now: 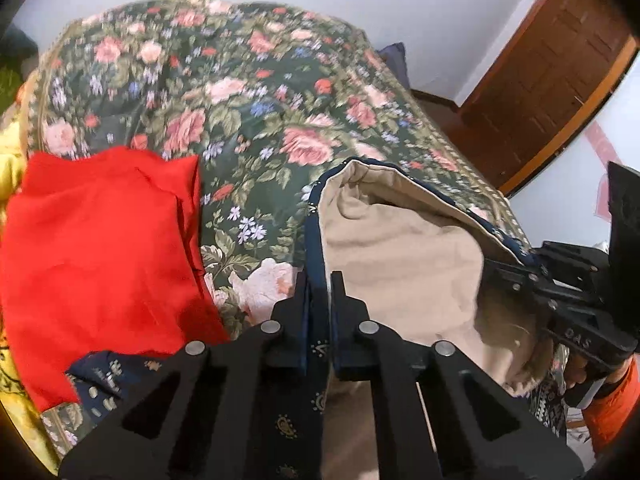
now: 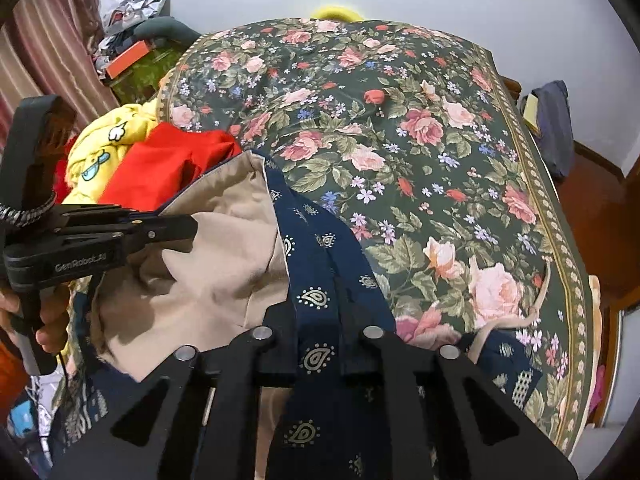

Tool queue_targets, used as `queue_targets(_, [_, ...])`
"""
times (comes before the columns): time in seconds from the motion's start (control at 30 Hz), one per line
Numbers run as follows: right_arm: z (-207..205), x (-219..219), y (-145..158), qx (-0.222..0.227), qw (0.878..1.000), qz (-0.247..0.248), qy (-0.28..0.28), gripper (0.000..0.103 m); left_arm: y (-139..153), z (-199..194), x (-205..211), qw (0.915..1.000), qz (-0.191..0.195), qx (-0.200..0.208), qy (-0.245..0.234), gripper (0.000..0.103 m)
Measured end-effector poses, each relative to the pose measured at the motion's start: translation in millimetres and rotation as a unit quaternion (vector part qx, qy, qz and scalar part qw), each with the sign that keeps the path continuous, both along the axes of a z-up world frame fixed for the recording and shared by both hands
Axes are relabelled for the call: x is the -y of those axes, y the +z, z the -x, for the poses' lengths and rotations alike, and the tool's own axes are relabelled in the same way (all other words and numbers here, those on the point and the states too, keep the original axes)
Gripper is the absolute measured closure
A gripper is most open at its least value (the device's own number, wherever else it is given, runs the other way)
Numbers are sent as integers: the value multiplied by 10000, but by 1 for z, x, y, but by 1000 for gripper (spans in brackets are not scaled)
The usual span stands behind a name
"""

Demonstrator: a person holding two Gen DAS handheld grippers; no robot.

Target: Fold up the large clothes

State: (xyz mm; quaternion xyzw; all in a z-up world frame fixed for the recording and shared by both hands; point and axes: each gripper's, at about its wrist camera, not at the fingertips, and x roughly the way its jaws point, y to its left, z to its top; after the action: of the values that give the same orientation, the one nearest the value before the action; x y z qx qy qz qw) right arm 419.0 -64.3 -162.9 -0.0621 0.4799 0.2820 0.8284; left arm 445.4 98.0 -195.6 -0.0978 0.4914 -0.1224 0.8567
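Observation:
A large navy paisley garment with a beige lining (image 1: 400, 248) lies bunched at the near edge of the bed. My left gripper (image 1: 320, 280) is shut on its navy hem, which runs up between the two fingers. In the right wrist view my right gripper (image 2: 318, 304) is shut on a navy paisley band of the same garment (image 2: 320, 248). Each gripper shows in the other's view: the right gripper (image 1: 490, 268) pinches the navy edge at the right, and the left gripper (image 2: 194, 222) reaches in from the left over the beige lining. A hand holds each handle.
The bed carries a dark green floral cover (image 2: 400, 120). A red cloth (image 1: 100, 240) and a yellow printed garment (image 2: 108, 140) are piled on the left. Clutter (image 2: 132, 40) sits at the back left, a wooden door (image 1: 552, 80) at the right.

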Motion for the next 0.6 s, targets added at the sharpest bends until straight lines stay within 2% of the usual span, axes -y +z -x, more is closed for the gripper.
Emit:
queue_targets(0.2, [26,14,33,81,9996,-256,87,94,57,40,10,9982,-1,508,-316,96])
queue_targets(0.33, [54,23,60,205,9990,-344,182,94,87,71,19,9963,-27,690,-503,96])
queue_targets(0.47, [84,33,75,263,9986,-388,226,94,108,107,28,9943,-124,835,-646,96])
queue_targets(0.6, [109,41,76,212,9988,-354,276,94,114,141,35,9930,-152,859,-790,96])
